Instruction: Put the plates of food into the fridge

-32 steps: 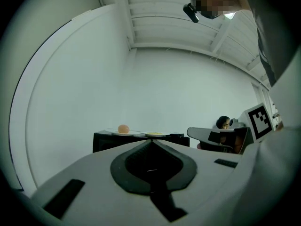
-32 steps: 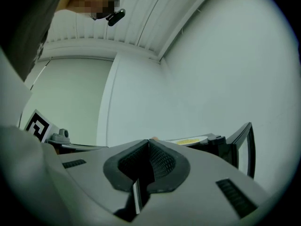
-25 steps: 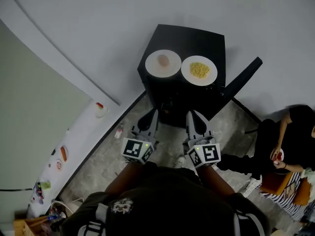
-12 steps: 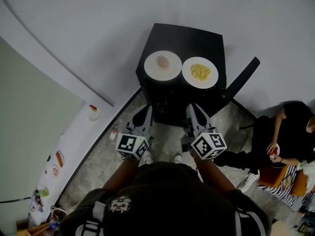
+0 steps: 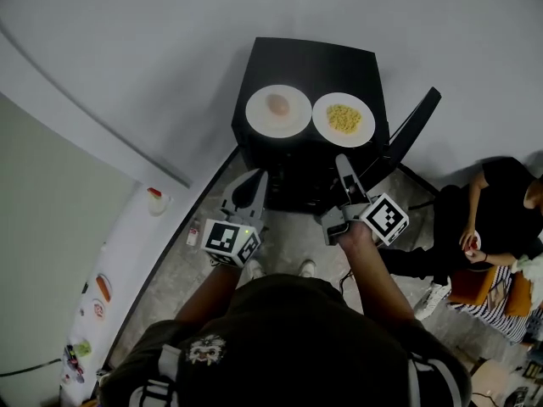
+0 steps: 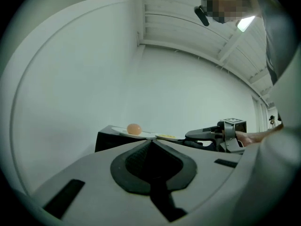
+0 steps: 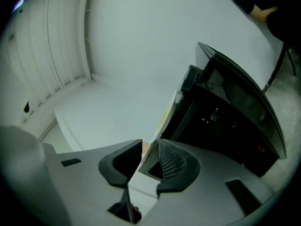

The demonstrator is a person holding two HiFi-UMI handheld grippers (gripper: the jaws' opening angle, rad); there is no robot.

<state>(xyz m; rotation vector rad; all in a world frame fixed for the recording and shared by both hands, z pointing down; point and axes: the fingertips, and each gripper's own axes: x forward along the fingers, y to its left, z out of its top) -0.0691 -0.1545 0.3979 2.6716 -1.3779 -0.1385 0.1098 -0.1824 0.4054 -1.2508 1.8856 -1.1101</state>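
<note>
- A plain pale wall (image 5: 127, 49) fills the upper part of the head view.
- The floor (image 5: 284, 242) is mottled grey stone (dark seams cross it).
- A long white ledge (image 5: 127, 261) runs down the left, with small items scattered along it.
- The ceiling (image 6: 188, 27) is white and slatted, with one bright lamp (image 6: 245, 23).
- At the right edge a person (image 5: 496, 219) sits low.

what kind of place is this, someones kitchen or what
Likely a staged indoor test room, not a home kitchen: bare white walls, a black mini fridge standing alone on a stone floor, and a seated onlooker.
</note>
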